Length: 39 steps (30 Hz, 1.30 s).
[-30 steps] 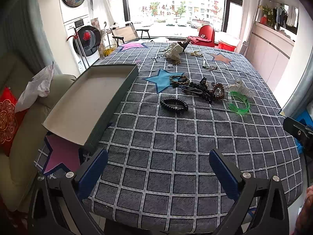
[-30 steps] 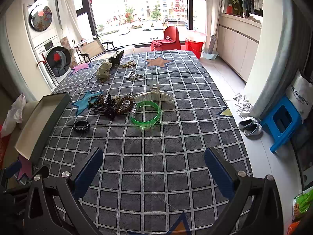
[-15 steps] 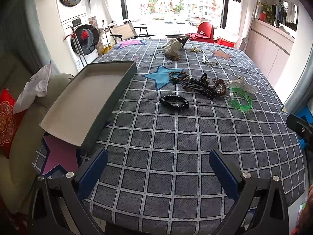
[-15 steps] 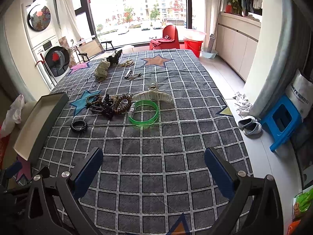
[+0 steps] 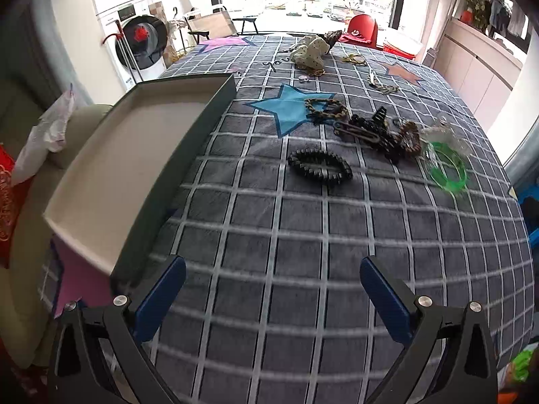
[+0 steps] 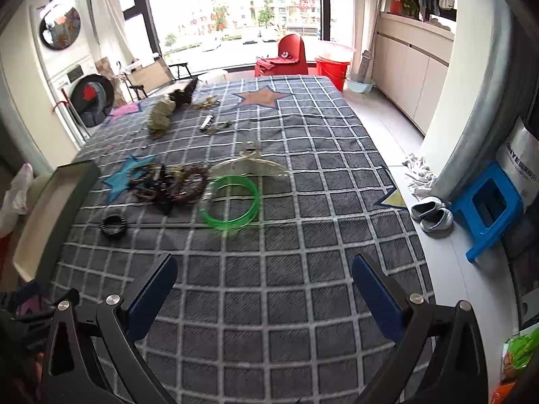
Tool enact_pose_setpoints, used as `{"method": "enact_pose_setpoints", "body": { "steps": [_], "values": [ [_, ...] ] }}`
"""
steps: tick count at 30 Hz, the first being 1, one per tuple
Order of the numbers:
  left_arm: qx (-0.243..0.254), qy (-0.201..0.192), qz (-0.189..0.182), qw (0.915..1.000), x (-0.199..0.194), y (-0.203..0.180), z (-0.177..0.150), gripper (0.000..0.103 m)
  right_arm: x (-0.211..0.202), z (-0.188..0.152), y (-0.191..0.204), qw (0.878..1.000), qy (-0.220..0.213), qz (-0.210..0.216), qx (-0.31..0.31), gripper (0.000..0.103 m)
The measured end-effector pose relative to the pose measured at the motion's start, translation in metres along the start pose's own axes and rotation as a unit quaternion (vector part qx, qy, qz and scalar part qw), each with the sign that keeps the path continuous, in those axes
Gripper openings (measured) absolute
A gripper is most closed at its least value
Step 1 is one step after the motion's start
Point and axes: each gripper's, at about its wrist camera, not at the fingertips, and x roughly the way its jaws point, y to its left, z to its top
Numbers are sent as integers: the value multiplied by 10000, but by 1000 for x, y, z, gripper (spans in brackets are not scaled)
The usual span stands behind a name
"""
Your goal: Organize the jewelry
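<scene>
A shallow green-sided tray [image 5: 141, 155] with a white floor lies at the table's left edge; it also shows in the right wrist view [image 6: 72, 181]. A black coil hair tie [image 5: 319, 167] [image 6: 114, 226] lies alone mid-table. Beyond it sits a tangled heap of dark clips and bracelets [image 5: 374, 128] [image 6: 168, 185], a green bangle [image 5: 446, 170] [image 6: 229, 202] and a clear claw clip [image 6: 251, 165]. My left gripper [image 5: 273, 289] is open and empty above the near cloth. My right gripper [image 6: 264, 286] is open and empty, short of the green bangle.
A grey checked cloth with star patches [image 5: 269, 235] covers the table. More pieces lie far back: a spotted fabric scrunchie [image 5: 310, 54], chains [image 5: 380, 84]. A sofa [image 5: 33, 269] is at left; a blue stool [image 6: 488, 208] and slippers [image 6: 433, 213] are on the floor at right.
Both grippers have moved forward over the table and lower; the hair tie, heap and green bangle appear nearer. Both stay open and empty. Nothing on the table has moved.
</scene>
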Motion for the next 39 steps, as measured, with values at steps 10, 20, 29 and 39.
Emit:
{"method": "enact_pose_setpoints", "body": {
  "steps": [10,20,29,39],
  "values": [
    [-528,430,-159,9976,56,3,56,103,66,28,-5,9988,494,-34,-12,103],
    [-286,373,-47,9989,87,-20,77,103,110,41,-2,9971,755,31,83,96],
    [-88,312,-78,9994,88,-36,78,83,134,44,14,9957,899,-154,-182,81],
    [112,143,-159,9997,79,-45,69,52,129,42,18,9966,749,-151,-303,54]
  ]
}}
